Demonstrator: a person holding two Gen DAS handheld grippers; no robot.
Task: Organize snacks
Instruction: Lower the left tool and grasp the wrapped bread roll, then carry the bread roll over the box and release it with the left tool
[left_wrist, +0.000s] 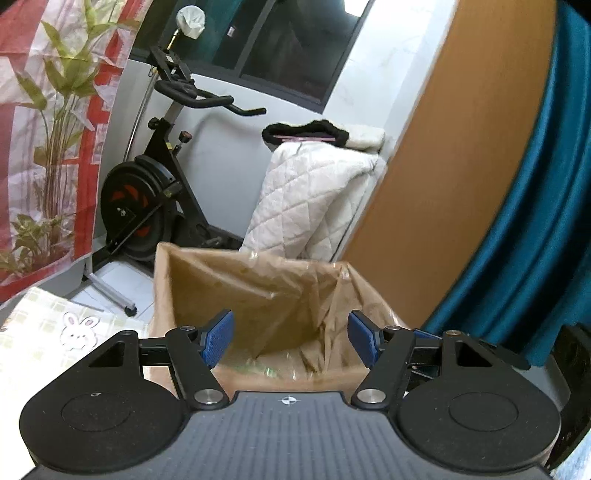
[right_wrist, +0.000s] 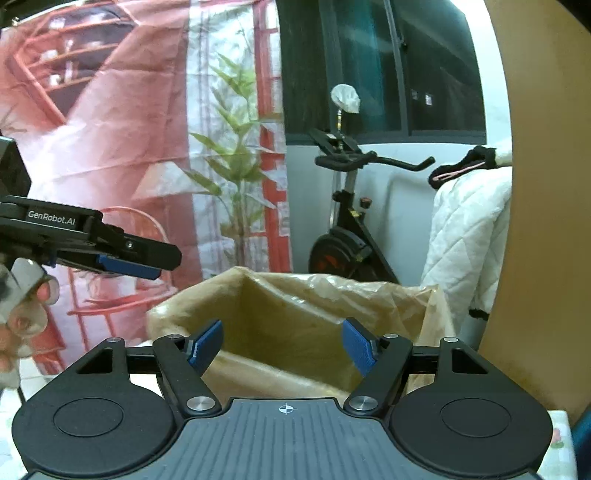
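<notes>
A cardboard box lined with a brown plastic bag (left_wrist: 258, 295) stands open just ahead of both grippers. My left gripper (left_wrist: 291, 325) is open above the box's near rim, with nothing between its blue pads (left_wrist: 218, 339). Something greenish and blurred lies deep in the box (left_wrist: 258, 369); I cannot tell what it is. My right gripper (right_wrist: 282, 332) is also open over the same lined box (right_wrist: 295, 306), its jaws empty. The left gripper (right_wrist: 155, 264) shows side-on at the left of the right wrist view, with a person's hand (right_wrist: 22, 314) below it.
An exercise bike (left_wrist: 155, 206) stands behind the box beside a white quilted cover (left_wrist: 310, 199). A red printed cloth with plants (right_wrist: 129, 147) hangs on the left. A wooden panel (left_wrist: 461, 166) and a teal curtain (left_wrist: 535, 221) close off the right. A patterned tablecloth (left_wrist: 48, 332) lies below.
</notes>
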